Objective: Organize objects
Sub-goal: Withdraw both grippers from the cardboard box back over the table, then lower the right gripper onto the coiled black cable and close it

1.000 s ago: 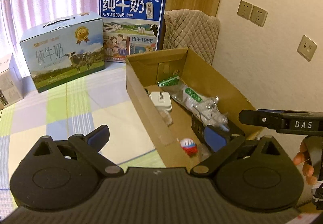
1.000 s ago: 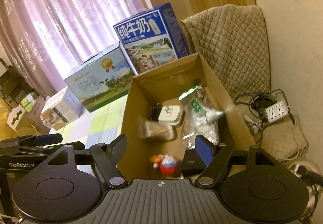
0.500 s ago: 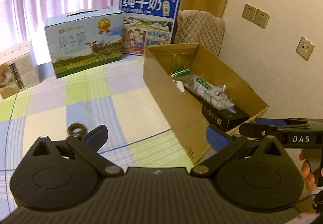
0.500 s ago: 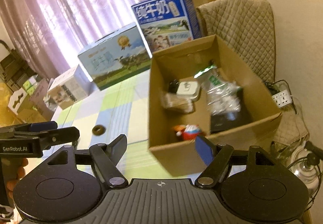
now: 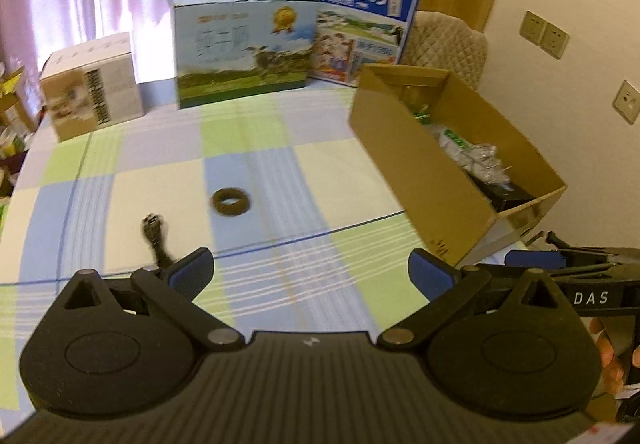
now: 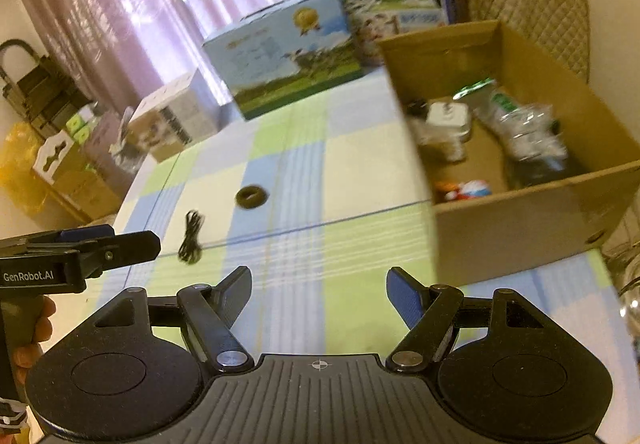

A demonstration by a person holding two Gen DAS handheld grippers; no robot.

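Observation:
A dark brown ring (image 5: 231, 201) (image 6: 251, 196) lies on the checked tablecloth (image 5: 260, 147), with a coiled black cable (image 5: 154, 234) (image 6: 191, 232) to its left. An open cardboard box (image 5: 384, 147) (image 6: 520, 232) stands on the right; inside are a crumpled plastic bottle (image 6: 528, 127), a white charger (image 6: 446, 119), a black box (image 5: 510, 197) and a red-white toy (image 6: 466, 189). My left gripper (image 5: 310, 276) hangs open and empty above the cloth, short of the ring. My right gripper (image 6: 319, 290) is open and empty too, left of the box's near corner.
Two milk cartons (image 5: 240, 47) (image 5: 360, 19) and a small white box (image 5: 90, 83) line the table's far edge. A quilted chair back (image 6: 528, 3) stands behind the cardboard box. A person's hand (image 6: 34, 332) holds the left tool. Stacked cartons (image 6: 52, 147) sit left of the table.
Both grippers have pulled back and swung left, away from the cardboard box. The ring and the black cable have come into view ahead. Both stay open and empty.

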